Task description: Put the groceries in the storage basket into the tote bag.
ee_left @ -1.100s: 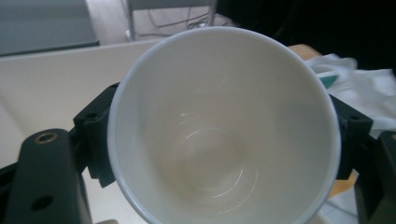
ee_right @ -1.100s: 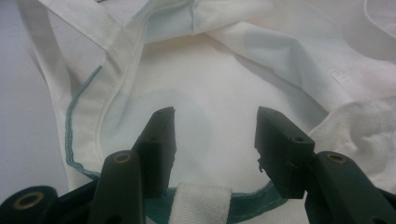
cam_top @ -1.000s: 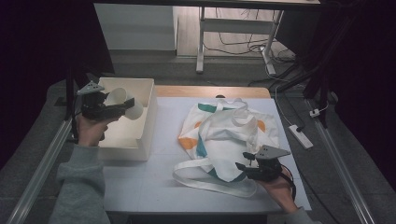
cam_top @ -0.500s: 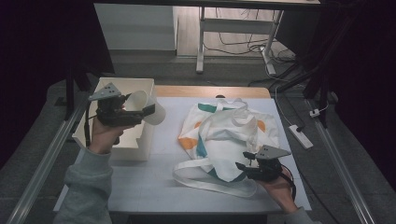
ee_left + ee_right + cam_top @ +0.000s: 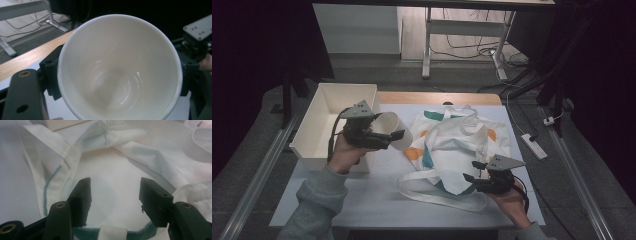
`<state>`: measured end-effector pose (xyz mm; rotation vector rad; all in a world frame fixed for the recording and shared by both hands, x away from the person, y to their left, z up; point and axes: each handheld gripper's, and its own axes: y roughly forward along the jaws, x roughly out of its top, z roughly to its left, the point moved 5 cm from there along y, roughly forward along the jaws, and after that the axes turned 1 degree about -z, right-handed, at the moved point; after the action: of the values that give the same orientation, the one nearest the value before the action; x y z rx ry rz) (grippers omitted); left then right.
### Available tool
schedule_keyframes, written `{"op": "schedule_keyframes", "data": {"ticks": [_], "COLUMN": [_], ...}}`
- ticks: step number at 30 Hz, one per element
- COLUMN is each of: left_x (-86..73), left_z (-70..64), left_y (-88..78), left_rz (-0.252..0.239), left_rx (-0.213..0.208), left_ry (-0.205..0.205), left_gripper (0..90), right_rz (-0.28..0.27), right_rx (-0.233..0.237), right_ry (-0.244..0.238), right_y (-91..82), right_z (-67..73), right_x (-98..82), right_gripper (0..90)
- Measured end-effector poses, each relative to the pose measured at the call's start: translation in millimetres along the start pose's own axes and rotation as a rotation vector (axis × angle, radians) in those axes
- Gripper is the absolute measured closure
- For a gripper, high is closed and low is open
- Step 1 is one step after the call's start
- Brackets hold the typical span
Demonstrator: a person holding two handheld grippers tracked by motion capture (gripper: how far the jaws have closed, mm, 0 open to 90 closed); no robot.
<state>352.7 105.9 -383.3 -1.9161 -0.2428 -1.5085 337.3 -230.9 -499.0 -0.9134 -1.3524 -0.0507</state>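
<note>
White bin (image 5: 318, 131) beside held cup (image 5: 393, 129)

- Cup (image 5: 120, 67), left gripper view: lower rim cut off by the bottom edge; outer wall and base not visible from this angle.
- Left gripper (image 5: 384, 137), high view: the cup wall hides the far fingertip, so contact on that side cannot be seen there.
- Tote bag (image 5: 120, 182), right gripper view: runs off every edge; far folds blurred, pattern unreadable.
- Right gripper (image 5: 473, 171), high view: tips too small to tell whether they touch the cloth.
- White bin (image 5: 329, 120), high view: near corner hidden behind the left hand and the gripper body.
- Person's sleeves, high view: cut off at the bottom edge.
</note>
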Motion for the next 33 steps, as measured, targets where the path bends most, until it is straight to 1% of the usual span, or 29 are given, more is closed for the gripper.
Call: {"op": "schedule_keyframes", "data": {"ticks": [5, 8, 10, 13, 16, 21, 25, 28, 31, 33], "left_x": [-3.2, -8.0, -11.6, -16.9, -20.5, -23.8, -25.4, -24.8, -23.5, -23.1], "left_z": [-17.4, -25.5, -29.1, -31.8, -34.3, -39.2, -43.2, -46.8, -49.2, -50.4], "left_y": [19.8, 34.8, 45.2, 59.7, 70.2, 79.9, 86.2, 89.8, 91.7, 92.7], "left_rz": [0.056, 0.093, 0.114, 0.146, 0.167, 0.185, 0.194, 0.193, 0.192, 0.192], "left_rx": [-0.03, -0.053, -0.065, -0.087, -0.101, -0.116, -0.127, -0.135, -0.143, -0.144], "left_ry": [0.043, 0.057, 0.058, 0.05, 0.046, 0.05, 0.055, 0.054, 0.056, 0.057], "left_gripper": [19.9, 19.9, 19.9, 19.9, 19.9, 19.9, 19.8, 19.8, 19.8, 19.8], "right_rz": [-0.026, -0.038, -0.041, -0.054, -0.058, -0.076, -0.078, -0.079, -0.085, -0.091], "right_rx": [0.021, 0.039, 0.044, 0.05, 0.052, 0.044, 0.039, 0.038, 0.024, 0.026], "right_ry": [-0.012, -0.03, -0.048, -0.066, -0.086, -0.102, -0.123, -0.126, -0.129, -0.128], "right_y": [-1.0, 1.6, 4.0, 8.9, 15.5, 28.1, 38.1, 44.6, 50.9, 53.9], "right_z": [9.6, 17.7, 23.2, 30.5, 36.9, 44.7, 52.9, 58.3, 61.9, 64.5], "right_x": [13.8, 22.7, 28.7, 37.9, 45.8, 58.6, 66.9, 70.6, 73.5, 76.0], "right_gripper": [36.1, 32.0, 29.2, 25.6, 23.1, 19.0, 15.8, 14.7, 14.1, 14.1]}}
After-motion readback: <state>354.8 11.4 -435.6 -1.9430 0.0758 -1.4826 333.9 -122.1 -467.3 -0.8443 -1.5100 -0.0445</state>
